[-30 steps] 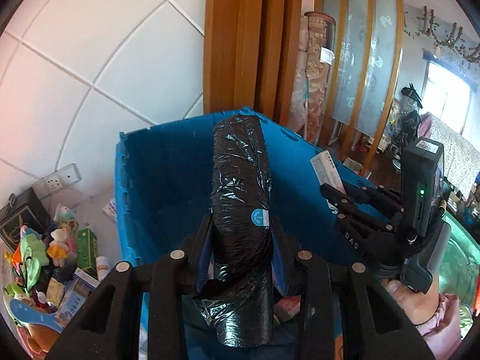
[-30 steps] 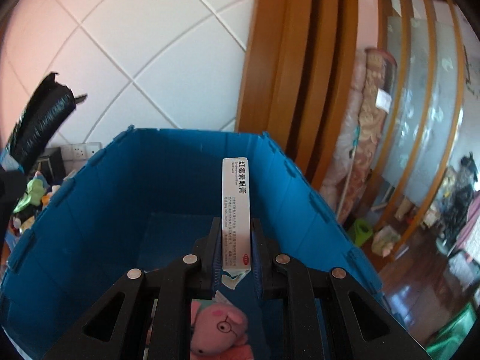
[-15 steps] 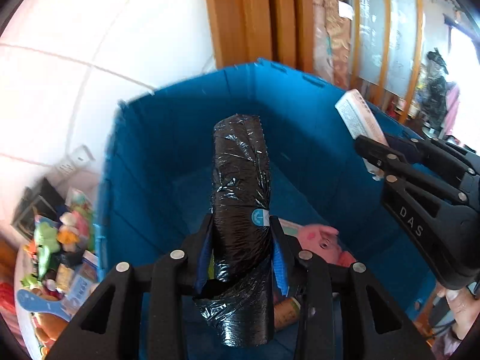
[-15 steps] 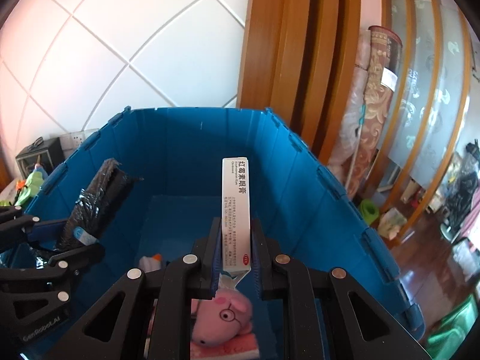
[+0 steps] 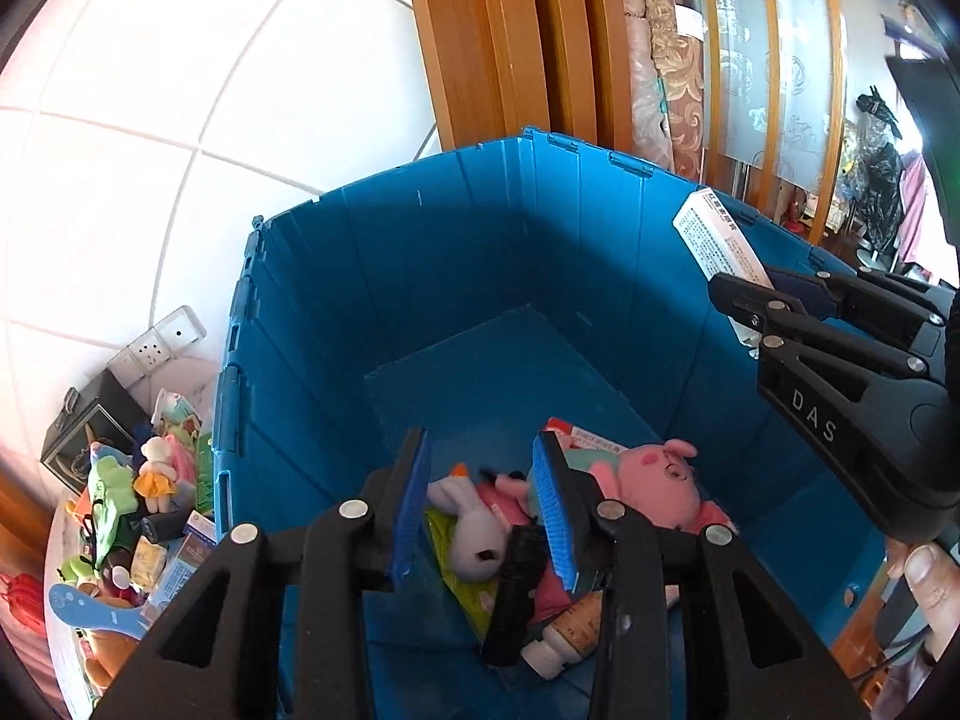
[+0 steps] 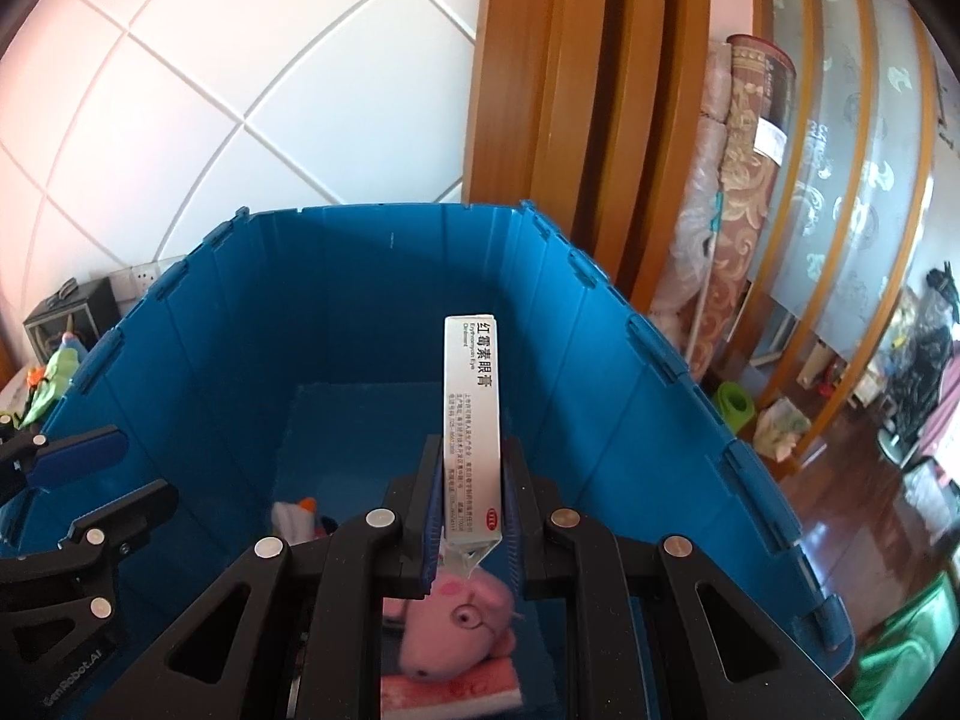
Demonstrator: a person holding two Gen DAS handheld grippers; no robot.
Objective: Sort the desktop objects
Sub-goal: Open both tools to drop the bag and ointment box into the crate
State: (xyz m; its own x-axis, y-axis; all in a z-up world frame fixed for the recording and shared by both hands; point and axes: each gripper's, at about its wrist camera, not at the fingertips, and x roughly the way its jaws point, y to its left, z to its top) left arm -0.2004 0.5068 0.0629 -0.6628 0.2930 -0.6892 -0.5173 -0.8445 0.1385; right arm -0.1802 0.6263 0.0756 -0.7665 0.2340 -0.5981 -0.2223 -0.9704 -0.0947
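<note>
**A:** While hanging over the blue crate (image 6: pixel 360 312): noted right tongs (image 6: pixel 472 462) pressed together on the eye-ointment carton (image 6: pixel 471 396). Gripped at its lower end, edge to edge, long axis upright, above the pink pig plush (image 6: pixel 456 618) on the crate floor.

**B:** Left tongs (image 5: pixel 480 444)?

**A:** Spread, nothing between the pads. Poised over the toys, with a black bag roll (image 5: pixel 519 576) lying among them below.

**B:** Handling of the carton?

**A:** Judged light: thin card, probably hollow round a tube. Crushes if squeezed hard on the broad printed faces. Noted a bent-out flap at the bottom end. Best pinched across the narrow edges, nearer mid-length, gently. Smooth print, so likely to slide if tilted.

**B:** Drop risk?

**A:** Judged low; should land soft on plush. Advise release low inside the walls.
</note>
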